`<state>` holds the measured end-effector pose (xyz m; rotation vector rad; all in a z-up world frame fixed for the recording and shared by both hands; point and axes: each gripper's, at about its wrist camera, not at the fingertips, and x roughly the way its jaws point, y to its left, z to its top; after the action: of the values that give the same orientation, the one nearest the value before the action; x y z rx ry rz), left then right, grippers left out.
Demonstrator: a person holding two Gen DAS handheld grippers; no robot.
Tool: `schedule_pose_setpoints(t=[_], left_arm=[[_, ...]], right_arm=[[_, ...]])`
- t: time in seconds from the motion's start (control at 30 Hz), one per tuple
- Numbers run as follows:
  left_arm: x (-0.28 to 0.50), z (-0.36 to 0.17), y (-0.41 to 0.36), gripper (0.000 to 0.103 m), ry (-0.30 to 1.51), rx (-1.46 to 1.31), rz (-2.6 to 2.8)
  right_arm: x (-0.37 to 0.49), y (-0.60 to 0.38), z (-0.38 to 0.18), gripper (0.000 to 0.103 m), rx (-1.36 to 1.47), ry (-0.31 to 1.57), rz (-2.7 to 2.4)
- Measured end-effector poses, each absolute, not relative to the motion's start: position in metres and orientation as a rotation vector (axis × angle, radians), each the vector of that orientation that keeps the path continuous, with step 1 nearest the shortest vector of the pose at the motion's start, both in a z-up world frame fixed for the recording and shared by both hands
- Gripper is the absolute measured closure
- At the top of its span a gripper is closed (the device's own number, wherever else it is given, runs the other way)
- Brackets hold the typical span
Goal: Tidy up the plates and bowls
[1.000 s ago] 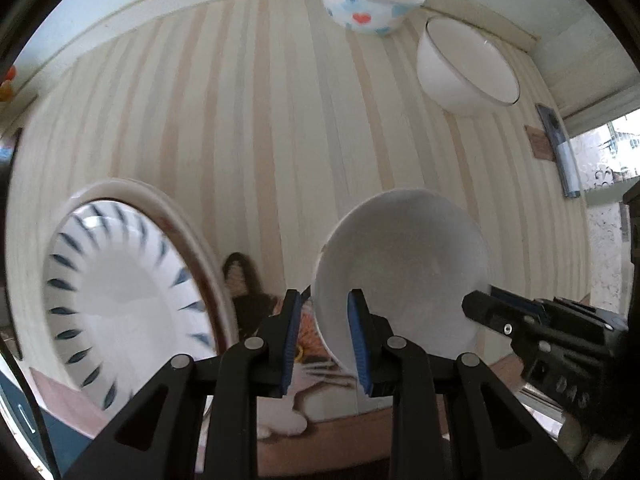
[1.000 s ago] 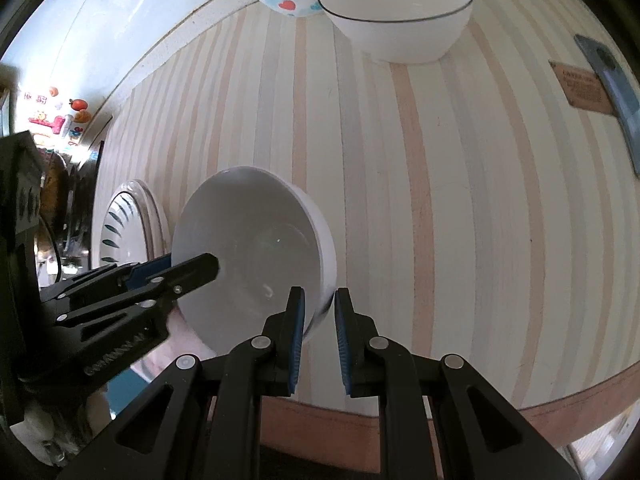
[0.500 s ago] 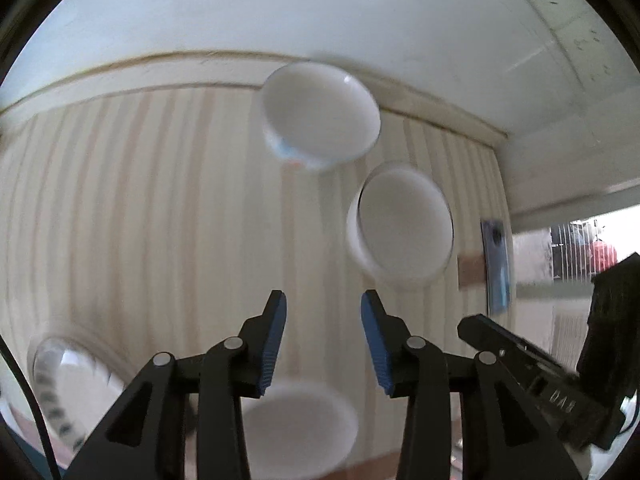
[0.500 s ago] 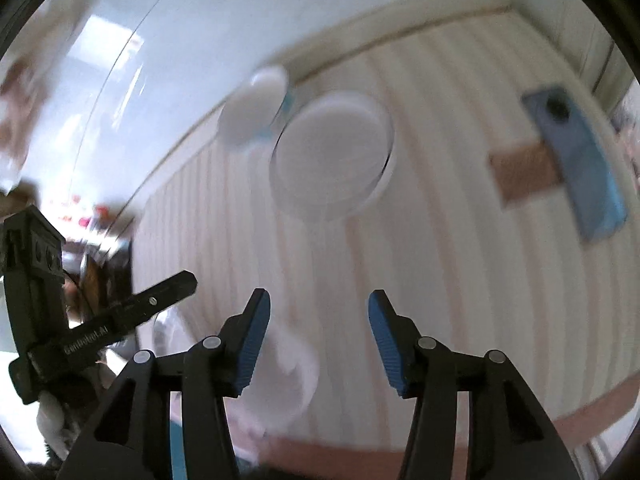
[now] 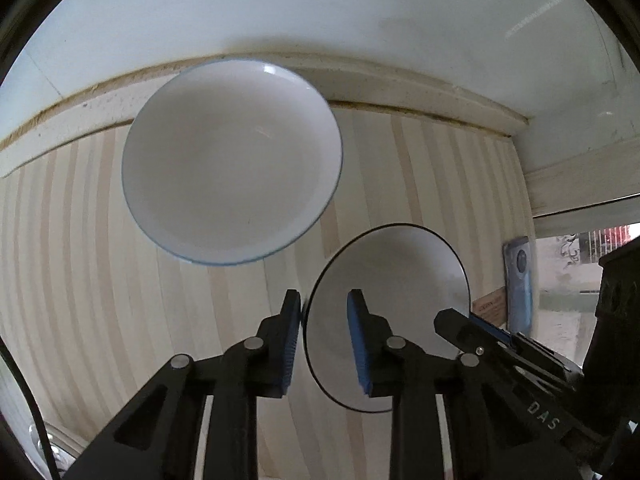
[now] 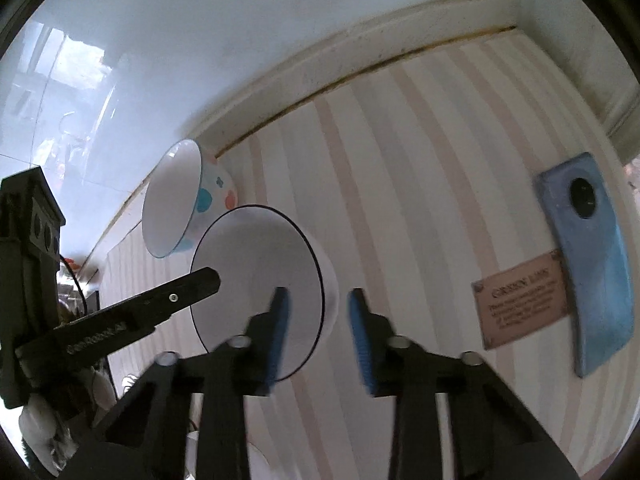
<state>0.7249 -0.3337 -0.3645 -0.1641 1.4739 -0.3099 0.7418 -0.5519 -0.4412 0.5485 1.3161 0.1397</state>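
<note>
- Your left gripper [image 5: 324, 344] is pinching the near-left rim of the black-rimmed bowl [image 5: 400, 280], one pad inside and one outside.
- Your right gripper [image 6: 318, 320] is closing over the opposite wall of that bowl. The wall is sitting between its pads, but the outer pad is not yet pressing.
- You are doing well to let the right side finish biting before lifting. Keep both grips level, so the bowl is not tipping or twisting between them.
- The bowl is resting on the striped table [image 5: 100, 280], just beside the patterned bowl [image 5: 232, 168], which is standing against the back wall. Lift straight up, so you are not knocking that neighbour.
- A blue phone [image 6: 588, 264] and a small card [image 6: 520, 304] are lying well off to the right.
- A second ago, both grippers were clamping a plain white bowl beside a blue-petalled plate, with these two bowls far off. Half a second ago, both claws were spread wide and travelling. Now that bowl and plate are out of sight behind you.
</note>
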Motion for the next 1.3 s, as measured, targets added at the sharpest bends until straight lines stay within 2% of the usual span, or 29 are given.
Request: schedule_pose_setpoints(t=[0.2, 0.5, 1.03, 1.3], left_arm=[[0.723, -0.363, -0.328, 0.085, 1.472, -0.172, -0.300], [0.707, -0.342, -0.318, 0.085, 1.445, -0.174, -0.281], [0.623, -0.263, -0.262, 0.084, 1.354, -0.145, -0.243], [0.586, -0.261, -0.229, 0.084, 1.386, -0.167, -0.217]], right_arm=[[0.744, -0.549, -0.449, 0.089, 0.525, 1.307, 0.127], [0.736, -0.527, -0.440, 0.089, 0.475, 1.321, 0.154], [0.661, -0.469, -0.364, 0.089, 0.427, 1.295, 0.317], [0.618, -0.442, -0.346, 0.089, 0.401, 1.307, 0.380]])
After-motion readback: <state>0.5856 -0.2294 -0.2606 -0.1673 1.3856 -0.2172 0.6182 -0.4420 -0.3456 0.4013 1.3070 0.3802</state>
